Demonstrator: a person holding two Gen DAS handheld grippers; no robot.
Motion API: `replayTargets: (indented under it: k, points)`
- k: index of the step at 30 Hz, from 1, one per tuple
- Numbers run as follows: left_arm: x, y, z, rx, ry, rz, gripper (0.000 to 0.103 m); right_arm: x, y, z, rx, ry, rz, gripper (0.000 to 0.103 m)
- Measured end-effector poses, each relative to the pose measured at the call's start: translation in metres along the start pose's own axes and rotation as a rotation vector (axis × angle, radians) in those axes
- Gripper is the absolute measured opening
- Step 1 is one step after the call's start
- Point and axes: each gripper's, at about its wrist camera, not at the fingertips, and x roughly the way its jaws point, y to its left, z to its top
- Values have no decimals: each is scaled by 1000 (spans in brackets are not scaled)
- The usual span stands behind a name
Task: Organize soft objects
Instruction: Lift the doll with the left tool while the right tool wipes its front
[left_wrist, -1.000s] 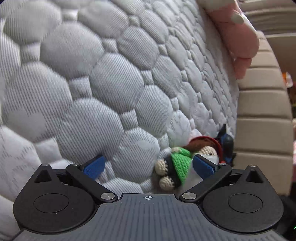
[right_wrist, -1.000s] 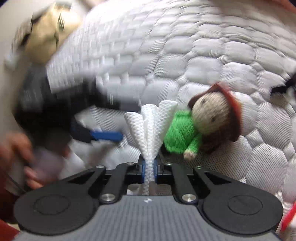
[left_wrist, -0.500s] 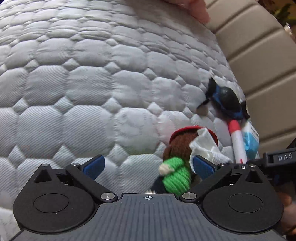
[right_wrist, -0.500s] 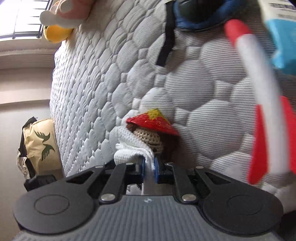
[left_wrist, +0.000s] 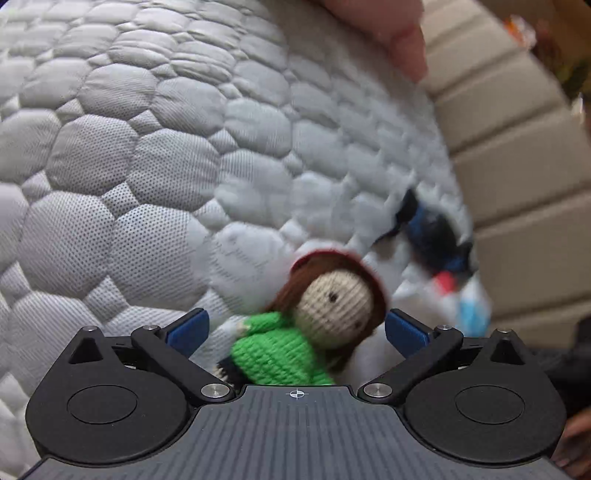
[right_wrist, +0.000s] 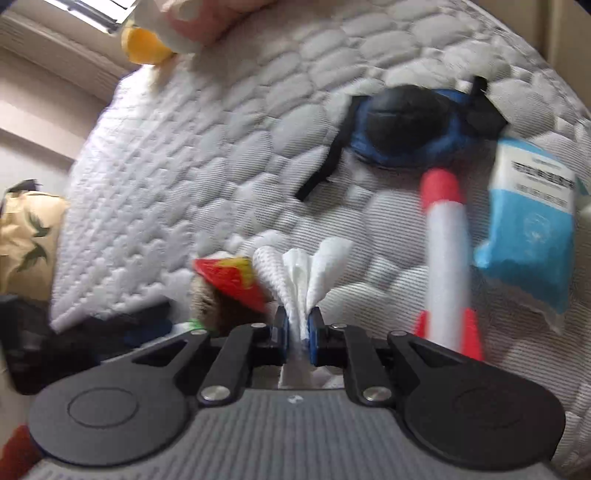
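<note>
Left tongs (left_wrist: 294, 326): spread wide, blue pads well apart, gripping nothing. A crocheted doll (left_wrist: 314, 325) in a green sweater lies between the two pads on the quilted mattress (left_wrist: 147, 155). Its head sits just beside the right pad; whether they touch cannot be told. Its body runs back under the tongs' housing. To the left of these tongs the mattress is bare quilting with open room. Ahead and to the right lie a dark blue padded item (left_wrist: 432, 236) and a red-tipped white foam piece (left_wrist: 445, 286), both blurred, close to the mattress edge. Beyond that edge stands a beige ribbed panel (left_wrist: 517, 177). A pink plush toy (left_wrist: 388, 29) shows far ahead, at the top of the view.

Right tongs (right_wrist: 297, 334): closed on a white folded cloth (right_wrist: 303, 273), pinched between the pads and fanning out ahead of them. To the left of these tongs the mattress edge drops away, with a tan bag (right_wrist: 26, 243) beyond it. Just left of the cloth sits the doll's red and yellow hat (right_wrist: 231, 278), its brown hair below, partly hidden by the tongs. Ahead lies the dark blue padded item (right_wrist: 402, 125) with a black strap. Right of the cloth stands the foam rocket (right_wrist: 445, 258), white with red nose and fins, close beside the tongs. Further right lies a blue and white packet (right_wrist: 528, 229). Open quilting remains ahead to the left, between the cloth and the far mattress edge.
</note>
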Motion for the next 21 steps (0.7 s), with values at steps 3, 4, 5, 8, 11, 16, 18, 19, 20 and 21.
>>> replayTargets:
  k: [3, 4, 5, 8, 11, 16, 18, 19, 20, 21]
  points:
    - [15, -12, -2, 125, 38, 20, 103, 1, 10, 5, -34, -8, -1, 13]
    - [22, -16, -2, 161, 54, 13, 103, 1, 13, 6, -51, -12, -18, 13]
    - [29, -21, -2, 199, 70, 8, 103, 0, 13, 7, -63, -14, -30, 15]
    - [46, -40, -1, 324, 104, 41, 103, -10, 11, 7, -89, -23, -63, 15]
    - [37, -61, -11, 401, 85, 21, 103, -22, 10, 5, -136, -32, -96, 15]
    - [11, -84, -40, 413, 58, -76, 103, -31, 24, -2, -220, 11, -37, 14]
    - [6, -91, -49, 416, 54, -125, 103, -26, 35, -7, -254, 75, 33, 14]
    - [5, -94, -53, 427, 62, -146, 103, -20, 42, -11, -266, 126, 88, 15]
    - [5, -96, -57, 443, 72, -158, 103, -13, 44, -14, -263, 161, 106, 15]
    - [5, -97, -61, 458, 85, -160, 103, -6, 44, -17, -252, 188, 105, 15]
